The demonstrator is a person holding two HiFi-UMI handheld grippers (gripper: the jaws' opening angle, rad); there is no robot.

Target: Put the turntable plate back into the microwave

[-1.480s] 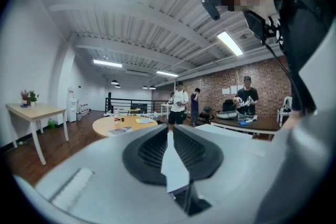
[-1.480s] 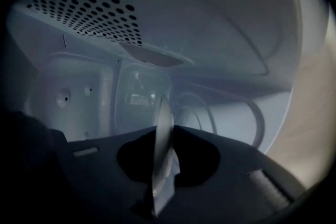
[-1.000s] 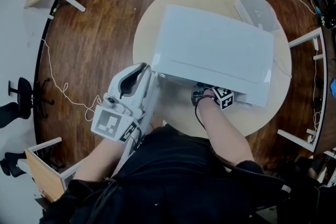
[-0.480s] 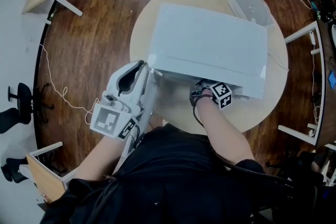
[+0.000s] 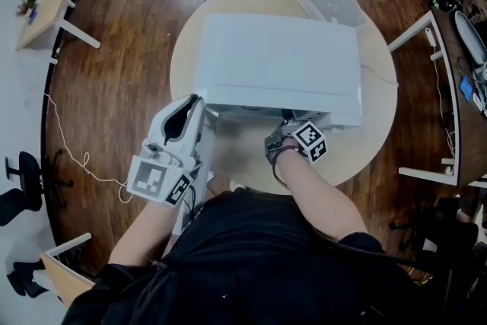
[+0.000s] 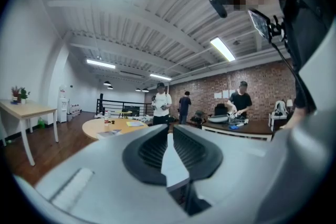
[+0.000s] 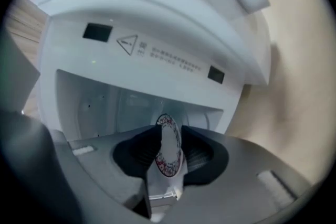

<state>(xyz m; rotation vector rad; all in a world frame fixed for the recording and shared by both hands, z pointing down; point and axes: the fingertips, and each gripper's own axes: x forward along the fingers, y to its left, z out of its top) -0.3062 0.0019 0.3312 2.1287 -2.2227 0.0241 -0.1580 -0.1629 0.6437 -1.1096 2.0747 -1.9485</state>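
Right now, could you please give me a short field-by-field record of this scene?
appliance: white box-shaped microwave on round pale wooden table
door: white microwave door, open, pinched by left hand-held gripper
plate: small round white plate with red patterned rim, on edge before the open cavity
right hand-held gripper: jaws have just been opening; plate between them, pads seemingly clear of it
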